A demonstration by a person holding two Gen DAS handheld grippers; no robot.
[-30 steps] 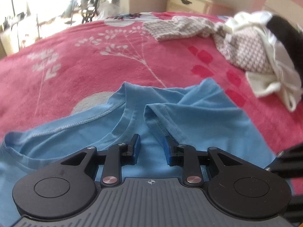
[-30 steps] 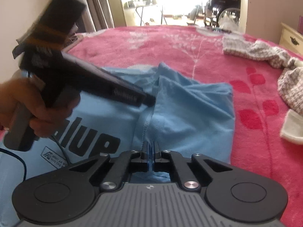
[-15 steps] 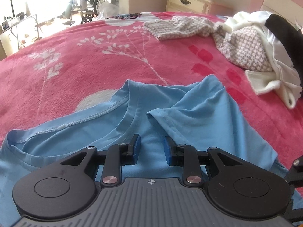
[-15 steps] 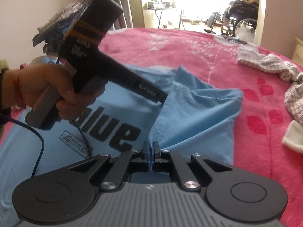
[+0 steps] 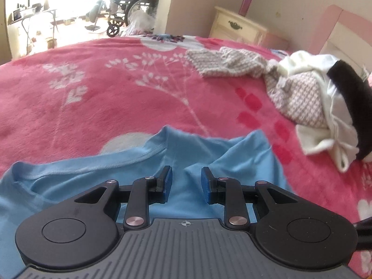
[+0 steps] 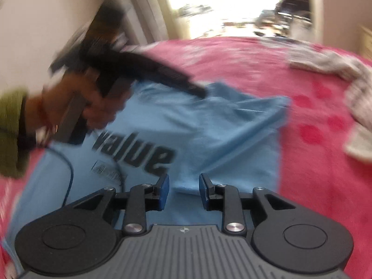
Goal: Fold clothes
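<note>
A light blue T-shirt (image 5: 190, 153) with black "value" print (image 6: 139, 155) lies on the pink bed. Its sleeve is folded inward over the chest (image 6: 232, 125). My left gripper (image 5: 186, 183) is open and empty, hovering above the shirt near the collar (image 5: 93, 165). My right gripper (image 6: 183, 191) is open and empty, above the folded side edge of the shirt. In the right wrist view the left gripper's body (image 6: 139, 69) and the hand holding it show blurred over the shirt's upper left.
A pink floral blanket (image 5: 116, 97) covers the bed. A heap of other clothes, checked, white and black (image 5: 313, 100), lies at the right. A cream nightstand (image 5: 237, 28) and a wheelchair (image 5: 132, 7) stand beyond the bed.
My right gripper has opened and let go of the shirt's sleeve edge, which now lies folded over the chest. Both grippers have pulled back and up a little.
</note>
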